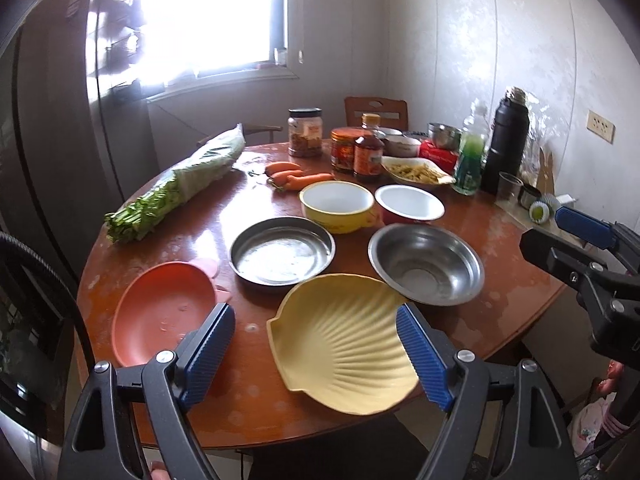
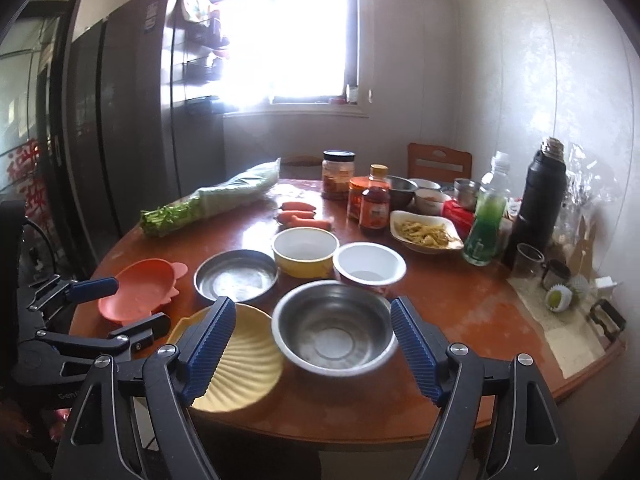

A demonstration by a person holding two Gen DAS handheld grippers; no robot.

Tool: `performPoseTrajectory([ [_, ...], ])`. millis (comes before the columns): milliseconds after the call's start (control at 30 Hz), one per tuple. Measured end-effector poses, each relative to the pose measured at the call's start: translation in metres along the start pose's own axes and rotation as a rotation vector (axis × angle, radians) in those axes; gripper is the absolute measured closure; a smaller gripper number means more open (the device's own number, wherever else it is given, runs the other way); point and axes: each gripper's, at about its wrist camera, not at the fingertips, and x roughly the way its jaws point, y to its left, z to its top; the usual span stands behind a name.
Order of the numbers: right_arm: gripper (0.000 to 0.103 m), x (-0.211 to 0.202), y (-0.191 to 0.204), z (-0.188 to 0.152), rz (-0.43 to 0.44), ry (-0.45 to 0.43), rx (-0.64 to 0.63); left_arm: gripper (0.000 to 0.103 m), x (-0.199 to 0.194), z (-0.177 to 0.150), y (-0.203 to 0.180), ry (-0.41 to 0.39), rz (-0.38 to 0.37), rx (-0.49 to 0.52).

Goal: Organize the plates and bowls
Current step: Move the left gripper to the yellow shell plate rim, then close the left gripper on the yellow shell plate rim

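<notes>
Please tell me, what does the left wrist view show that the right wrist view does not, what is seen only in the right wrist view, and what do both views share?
Only the left wrist view shows a beige wall socket and a fingertip at the bottom edge.

Only the right wrist view shows the tall dark refrigerator's full front, red paper cuttings on glass and a dark tray handle.

Both show the round brown wooden table, the yellow shell-shaped plate, the steel bowl, the flat steel dish, the orange plastic plate, the carrots and both open, empty grippers: left, right.
</notes>
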Motion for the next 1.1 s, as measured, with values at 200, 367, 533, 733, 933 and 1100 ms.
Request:
performPoseTrajectory([
  [200, 0.022, -0.001, -0.020, -0.015, -0.001, 0.017, 0.048, 0.020, 0.012, -0.003, -0.015, 0.040, -0.008, 0.028],
  [367, 0.022, 0.004, -0.034, -0.031, 0.007, 0.058, 0.080, 0.020, 0.020, -0.006, -0.016, 0.068, -0.007, 0.029],
  [533, 0.022, 0.012, -0.038, -0.042, 0.010, 0.097, 0.094, 0.020, 0.029, -0.012, -0.012, 0.100, 0.008, 0.023],
  [733, 0.022, 0.031, -0.025, -0.050, 0.067, 0.146, 0.086, 0.020, 0.039, -0.017, 0.007, 0.136, 0.034, -0.018],
  [933, 0.022, 0.051, -0.004, -0.060, 0.136, 0.207, 0.086, 0.020, 0.047, -0.025, 0.020, 0.166, 0.046, -0.034],
  [1100, 0.022, 0.067, 0.011, -0.068, 0.161, 0.261, 0.070, 0.020, 0.055, -0.036, 0.032, 0.200, 0.040, -0.062],
])
